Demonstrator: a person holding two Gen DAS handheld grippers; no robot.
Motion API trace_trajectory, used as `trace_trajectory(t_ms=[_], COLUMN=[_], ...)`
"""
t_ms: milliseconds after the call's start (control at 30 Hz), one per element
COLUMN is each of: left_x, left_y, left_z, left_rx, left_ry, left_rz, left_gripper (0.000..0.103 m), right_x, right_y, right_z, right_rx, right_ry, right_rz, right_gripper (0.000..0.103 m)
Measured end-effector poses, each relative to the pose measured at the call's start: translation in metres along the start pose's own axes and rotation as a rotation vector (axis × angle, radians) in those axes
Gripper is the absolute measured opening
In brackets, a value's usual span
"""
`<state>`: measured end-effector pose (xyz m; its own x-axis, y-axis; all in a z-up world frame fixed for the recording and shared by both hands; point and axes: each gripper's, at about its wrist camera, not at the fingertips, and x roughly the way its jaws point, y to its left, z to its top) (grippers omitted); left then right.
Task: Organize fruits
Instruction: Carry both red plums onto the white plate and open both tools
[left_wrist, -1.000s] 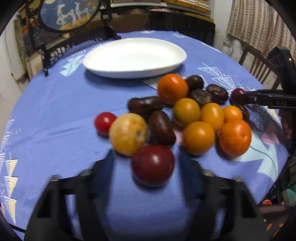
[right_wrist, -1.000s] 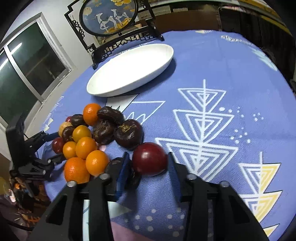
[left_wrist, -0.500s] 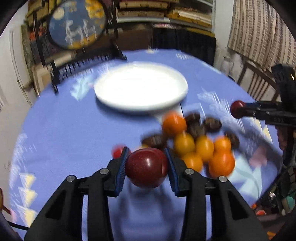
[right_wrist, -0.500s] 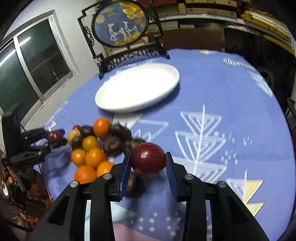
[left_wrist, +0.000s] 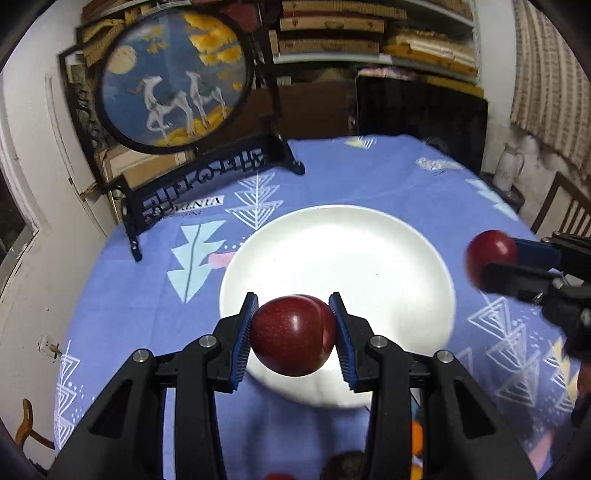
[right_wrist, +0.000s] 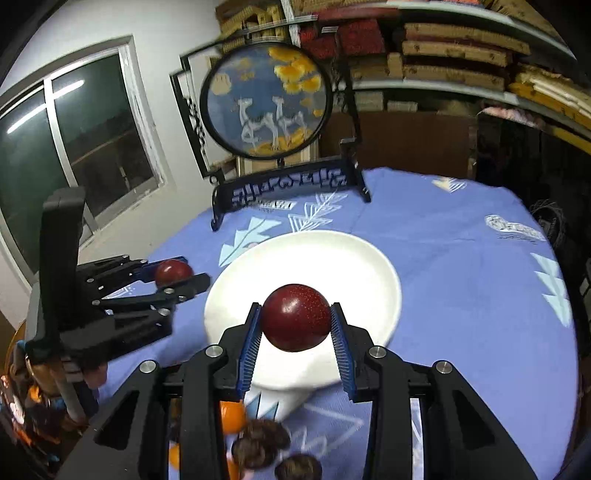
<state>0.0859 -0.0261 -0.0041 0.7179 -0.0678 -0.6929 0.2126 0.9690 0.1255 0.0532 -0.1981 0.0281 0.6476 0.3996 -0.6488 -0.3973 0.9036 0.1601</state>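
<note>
dark red plum (left_wrist: 291, 336) sits at lower centre of the left wrist view, pinched between the blue pads (left_wrist: 243, 339) of the left gripper (left_wrist: 293, 338), whose jaws are clenched on its two sides. it hangs over the near rim of the white plate (left_wrist: 369, 258), which fills the middle of the frame and holds nothing yet. a second plum (right_wrist: 295, 317) is gripped the same way by the right gripper (right_wrist: 295, 325), lower centre of the right wrist view, also above the plate's near edge. each tool shows in the other's picture: the right one at the right edge of the left view, the left one at the left edge of the right view, both with fruit between the jaws. holding both plums over the plate suggests the like fruits are meant to be gathered there; a side grip across the widest part keeps a round, smooth fruit from rolling out. the blue patterned cloth (right_wrist: 461, 258) covers the surface. at the bottom edge of both views the remaining fruit (right_wrist: 258, 443), orange and dark brown pieces, is blurred, cut off and partly hidden behind the gripper frames, so its count cannot be told. a round picture on a black stand (left_wrist: 173, 81) occupies the upper left.
</note>
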Motion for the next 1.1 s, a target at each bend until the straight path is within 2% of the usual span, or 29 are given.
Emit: trace_trajectory(t_ms=[100,333,667,733,767,800,867,1100], left_x=[0.031,0.075,0.102,0.102,0.100,0.096,0.086,0.053], left_y=[-0.002,-0.001,-0.002,-0.003,-0.003,-0.002,0.001,-0.004], left_z=[0.007,0.011,0.011,0.011,0.011,0.012,0.012,0.008], left_rx=[0.019,0.018,0.020,0.028,0.029,0.028,0.028,0.039], left_ry=[0.057,0.122,0.157,0.151,0.136,0.112,0.076,0.036], left_rz=[0.019,0.039,0.059,0.074,0.089,0.101,0.100,0.099], left_gripper=[0.038,0.038,0.040,0.051,0.070,0.079,0.079,0.079], right_x=[0.032,0.085,0.115,0.114,0.110,0.106,0.091,0.049], right_y=[-0.001,-0.018,-0.025,-0.026,-0.027,-0.028,-0.030,-0.021], right_z=[0.009,0.021,0.021,0.021,0.022,0.023,0.025,0.017], right_rx=[0.001,0.020,0.009,0.010,0.014,0.021,0.049,0.029], right_ry=[0.049,0.119,0.164,0.158,0.143,0.127,0.087,0.046], right_rz=[0.013,-0.019,-0.041,-0.059,-0.066,-0.069,-0.063,-0.060], right_gripper=[0.037,0.037,0.038,0.039,0.046,0.057,0.066,0.067])
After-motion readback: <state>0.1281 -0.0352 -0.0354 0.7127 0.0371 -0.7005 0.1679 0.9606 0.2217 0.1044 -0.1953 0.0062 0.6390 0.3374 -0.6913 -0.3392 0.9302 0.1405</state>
